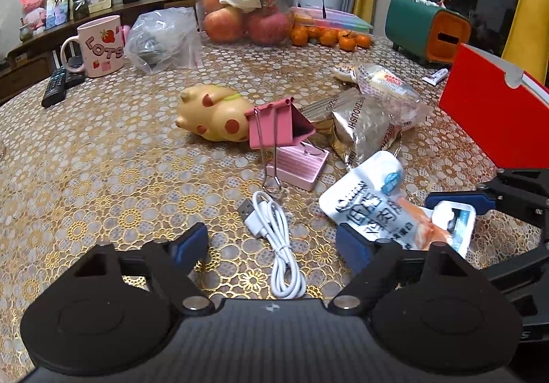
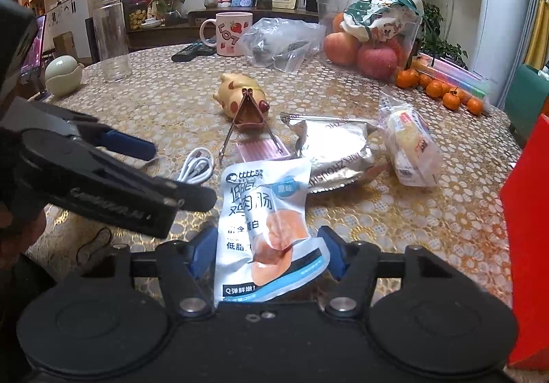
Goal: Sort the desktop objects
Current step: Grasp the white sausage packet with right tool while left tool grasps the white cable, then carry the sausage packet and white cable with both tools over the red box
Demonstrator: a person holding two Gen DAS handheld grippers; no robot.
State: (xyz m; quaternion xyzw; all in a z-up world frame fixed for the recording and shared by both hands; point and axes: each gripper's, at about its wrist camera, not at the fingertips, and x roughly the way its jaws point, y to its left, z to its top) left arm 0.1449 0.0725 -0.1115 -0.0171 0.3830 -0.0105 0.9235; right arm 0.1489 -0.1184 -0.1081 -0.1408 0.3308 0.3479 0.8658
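Note:
A white and blue sausage snack pouch (image 2: pixel 264 225) lies flat between the fingers of my open right gripper (image 2: pixel 266 254); the pads are apart from its sides. It also shows in the left wrist view (image 1: pixel 384 204). My left gripper (image 1: pixel 274 249) is open and empty over a coiled white USB cable (image 1: pixel 278 239). A pink binder clip (image 1: pixel 274 129) rests on a pink ridged block (image 1: pixel 298 166). A yellow spotted pig toy (image 1: pixel 212 112), a silver foil packet (image 1: pixel 363 129) and a clear wrapped bread (image 1: pixel 387 88) lie beyond.
A red box (image 1: pixel 494 115) stands at the right. At the back are a pink mug (image 1: pixel 99 46), remotes (image 1: pixel 58 84), a plastic bag (image 1: pixel 164 36), a fruit container (image 1: pixel 250 15), small oranges (image 1: pixel 329 36) and a green tissue holder (image 1: pixel 425 29). A glass jar (image 2: pixel 111 39) stands far left.

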